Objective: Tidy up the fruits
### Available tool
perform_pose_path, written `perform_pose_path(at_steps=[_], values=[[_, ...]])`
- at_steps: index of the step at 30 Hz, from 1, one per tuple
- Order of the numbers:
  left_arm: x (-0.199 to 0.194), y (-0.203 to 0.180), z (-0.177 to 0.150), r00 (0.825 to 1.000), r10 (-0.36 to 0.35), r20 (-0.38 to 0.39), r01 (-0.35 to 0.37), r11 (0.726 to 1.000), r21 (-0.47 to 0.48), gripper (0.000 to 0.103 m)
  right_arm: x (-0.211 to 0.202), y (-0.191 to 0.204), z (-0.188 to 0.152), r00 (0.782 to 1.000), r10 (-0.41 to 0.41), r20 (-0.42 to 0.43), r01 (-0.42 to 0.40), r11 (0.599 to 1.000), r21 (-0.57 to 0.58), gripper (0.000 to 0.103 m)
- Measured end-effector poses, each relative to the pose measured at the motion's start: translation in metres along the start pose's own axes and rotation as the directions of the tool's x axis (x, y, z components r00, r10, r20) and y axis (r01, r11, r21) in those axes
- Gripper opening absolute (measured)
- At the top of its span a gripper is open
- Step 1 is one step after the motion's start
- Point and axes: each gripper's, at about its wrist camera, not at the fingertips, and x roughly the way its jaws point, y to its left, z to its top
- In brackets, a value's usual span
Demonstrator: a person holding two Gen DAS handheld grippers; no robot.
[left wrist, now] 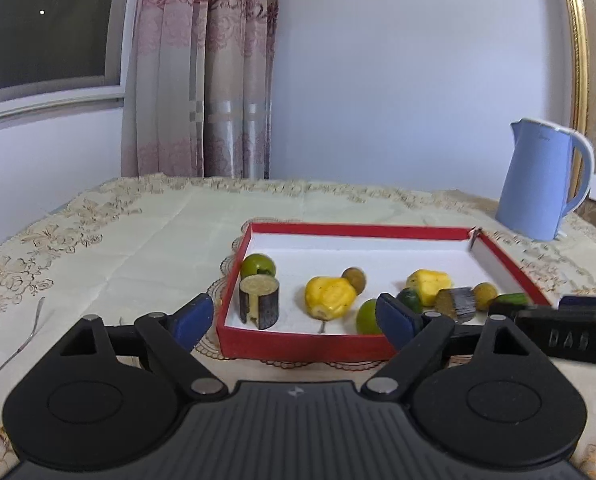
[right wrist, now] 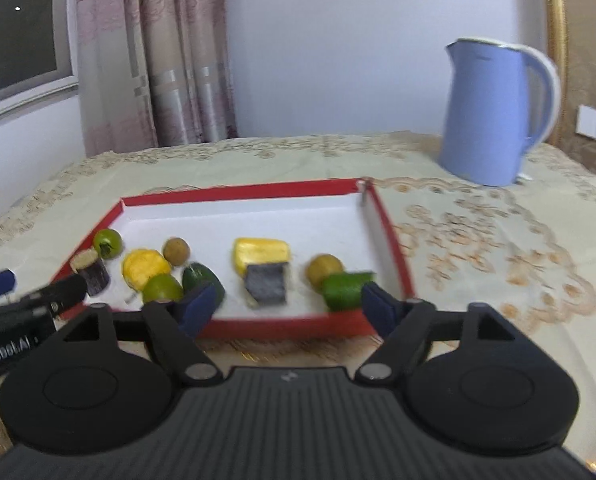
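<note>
Fruits [left wrist: 329, 296] all sit inside the red tray [left wrist: 298, 344] on the table. Both grippers' fingers [left wrist: 192, 318] are spread wide and empty, hovering by the near rim, so one could bump it and roll pieces around.

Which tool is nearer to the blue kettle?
Right. The right tool is at the tray's near edge on the blue kettle's side; the left tool is at the tray's far-side corner.
</note>
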Motion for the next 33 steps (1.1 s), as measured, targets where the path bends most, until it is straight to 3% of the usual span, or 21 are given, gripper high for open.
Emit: perform_pose_path(at_steps=[9, 16, 33], values=[[-0.013, -0.023, -0.003, 0.999, 0.051, 0.000, -0.051, 0.995, 0.086, 0.097, -0.018, 0.001, -0.019, 0.998, -0.062, 0.001, 0.062, 0.998, 0.017, 0.081], [-0.015, -0.018, 0.000, 0.997, 0.079, -0.027, -0.078, 0.996, 0.039, 0.099, -0.017, 0.002, -0.022, 0.992, -0.124, 0.013, 0.123, 0.992, 0.028, 0.084], [-0.014, -0.025, 0.003, 0.996, 0.083, -0.034, -0.081, 0.994, 0.077, 0.099, -0.010, 0.008, -0.021, 0.993, -0.117, 0.005, 0.116, 0.993, 0.035, 0.088]])
